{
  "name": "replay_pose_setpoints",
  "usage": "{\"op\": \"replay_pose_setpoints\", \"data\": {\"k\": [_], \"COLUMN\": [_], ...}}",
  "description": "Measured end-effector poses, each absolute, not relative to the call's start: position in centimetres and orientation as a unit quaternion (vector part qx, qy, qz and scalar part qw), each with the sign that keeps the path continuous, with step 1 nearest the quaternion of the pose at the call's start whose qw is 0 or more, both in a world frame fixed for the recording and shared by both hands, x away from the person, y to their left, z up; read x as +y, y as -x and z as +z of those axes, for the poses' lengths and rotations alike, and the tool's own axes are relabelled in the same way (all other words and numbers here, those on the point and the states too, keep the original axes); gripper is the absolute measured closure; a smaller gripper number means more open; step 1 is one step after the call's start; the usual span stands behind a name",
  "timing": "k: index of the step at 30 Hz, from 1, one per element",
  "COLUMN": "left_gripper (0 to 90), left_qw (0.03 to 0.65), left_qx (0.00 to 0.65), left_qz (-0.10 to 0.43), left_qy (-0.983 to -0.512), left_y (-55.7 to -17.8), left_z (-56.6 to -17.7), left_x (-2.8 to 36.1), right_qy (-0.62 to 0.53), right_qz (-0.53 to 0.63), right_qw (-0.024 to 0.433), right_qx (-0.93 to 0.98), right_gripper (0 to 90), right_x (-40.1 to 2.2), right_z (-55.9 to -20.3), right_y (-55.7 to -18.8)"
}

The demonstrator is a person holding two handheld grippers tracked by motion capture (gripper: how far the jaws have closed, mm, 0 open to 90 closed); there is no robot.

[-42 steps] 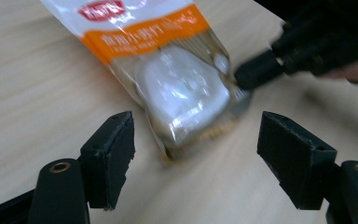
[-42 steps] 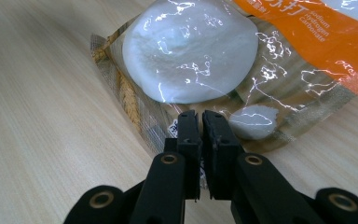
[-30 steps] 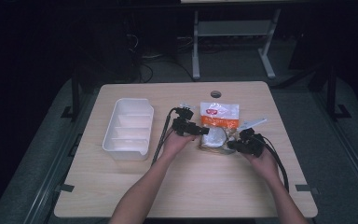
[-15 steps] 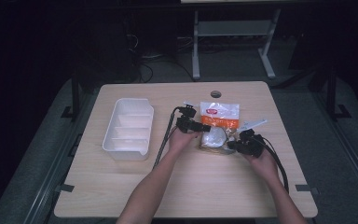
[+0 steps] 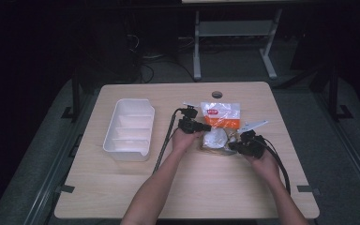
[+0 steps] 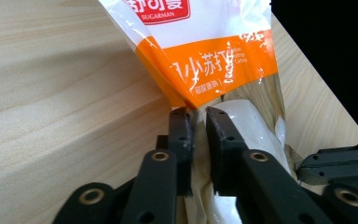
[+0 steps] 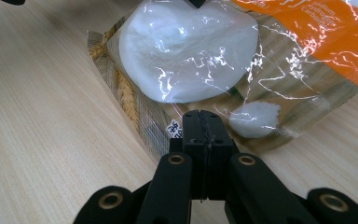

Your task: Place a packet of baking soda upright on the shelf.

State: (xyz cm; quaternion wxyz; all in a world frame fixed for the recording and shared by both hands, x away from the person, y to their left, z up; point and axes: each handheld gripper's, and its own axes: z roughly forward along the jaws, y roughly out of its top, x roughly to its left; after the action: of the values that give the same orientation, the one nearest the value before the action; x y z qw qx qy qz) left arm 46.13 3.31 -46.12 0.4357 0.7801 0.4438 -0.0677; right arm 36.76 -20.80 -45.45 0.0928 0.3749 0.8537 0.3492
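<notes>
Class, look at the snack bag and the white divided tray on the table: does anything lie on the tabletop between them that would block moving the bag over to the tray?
Only one thing shows there. Between the snack bag and the white divided tray lie the left gripper, shut on the bag's edge, and its cable trailing across the table. No loose object sits in that gap.

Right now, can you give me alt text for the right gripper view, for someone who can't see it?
The right hand-held gripper, its two black jaws pressed together, pinches the near edge of a clear snack bag lying on a light wooden table. Inside the bag sit a large white lump and a small white piece, with an orange printed panel at upper right.
</notes>
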Motion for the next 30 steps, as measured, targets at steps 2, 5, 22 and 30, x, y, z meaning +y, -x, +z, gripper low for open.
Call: {"op": "replay_pose_setpoints", "data": {"k": [2,5,22,30], "left_gripper": [85.4,86.4,88.8,88.9], "left_qw": [0.439,0.443,0.482,0.496], "left_qx": [0.437,0.433,0.392,0.37], "left_qz": [-0.063,-0.064,-0.057,-0.052], "left_qy": [-0.783,-0.782,-0.782,-0.784], "left_y": [-45.9,-45.8,-43.3,-42.2], "left_z": [-45.9,-45.8,-44.8,-44.5], "left_x": [3.4,3.5,5.2,5.9], "right_qy": [-0.373,-0.373,-0.393,-0.406], "right_qz": [0.349,0.352,0.429,0.447], "right_qw": [0.093,0.088,0.109,0.096], "right_qx": [0.854,0.854,0.806,0.791], "right_gripper": [88.4,85.1,49.9,40.0], "right_x": [-20.8,-20.8,-23.7,-25.0], "right_z": [-45.5,-45.5,-43.7,-44.0], "right_y": [-36.7,-36.7,-35.7,-35.8]}}
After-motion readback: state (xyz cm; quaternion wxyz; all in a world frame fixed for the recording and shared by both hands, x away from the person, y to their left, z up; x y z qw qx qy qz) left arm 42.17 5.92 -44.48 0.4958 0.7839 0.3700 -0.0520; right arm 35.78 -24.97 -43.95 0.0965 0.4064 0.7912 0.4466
